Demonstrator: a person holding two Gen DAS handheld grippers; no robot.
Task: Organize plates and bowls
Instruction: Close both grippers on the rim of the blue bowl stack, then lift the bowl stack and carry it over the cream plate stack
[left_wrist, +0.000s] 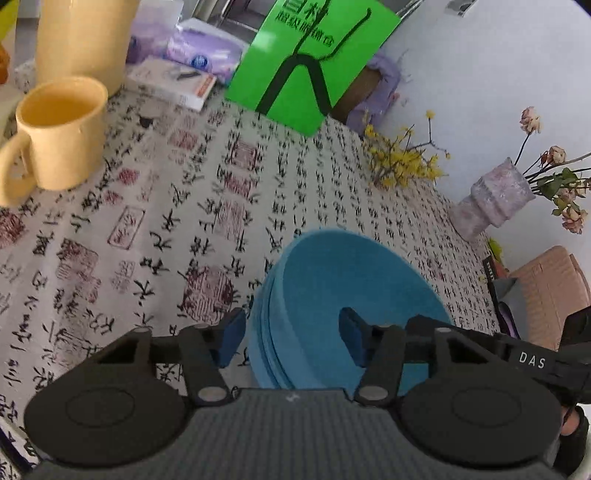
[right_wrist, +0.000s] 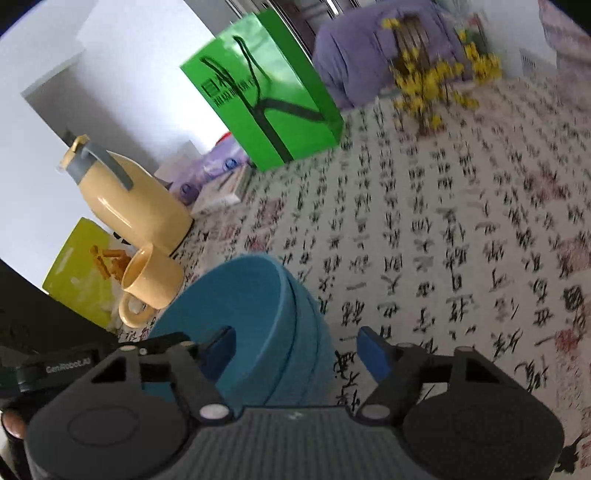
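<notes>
Right under the lens, the left gripper (left_wrist: 291, 339) straddles the near rim of the blue bowl stack (left_wrist: 343, 295), one blue pad outside the wall, the other inside over the hollow. A sliver of daylight shows between the outer pad and the wall, so the jaws sit half-wide around the rim without a visible pinch. From the other side, the right gripper (right_wrist: 295, 350) does the mirror job on the same blue bowl stack (right_wrist: 258, 317): one pad down inside, the other well clear of the outer wall, jaws fairly wide, nothing clamped.

Why both at once? The layered rims suggest several nested bowls, and a hold on opposite edges would likely keep the pile level when lifted, rather than tipping it from one side. Each claw comes in slanting downward, which lets a finger drop inside the top bowl.

The stack sits on the calligraphy tablecloth (left_wrist: 166, 221) with bare cloth beyond it. Left of the stack and farther back stands the yellow mug (left_wrist: 59, 133), with the yellow jug (right_wrist: 125, 195) just behind it. Directly beyond the stack, at the table's back edge, rises the green bag (left_wrist: 314, 62). Right of the stack, near the wall, are the yellow flowers (left_wrist: 402, 158) and a pale vase (left_wrist: 495, 195).

No plates show in either view. The judgement: the grasp is set up but not closed.
</notes>
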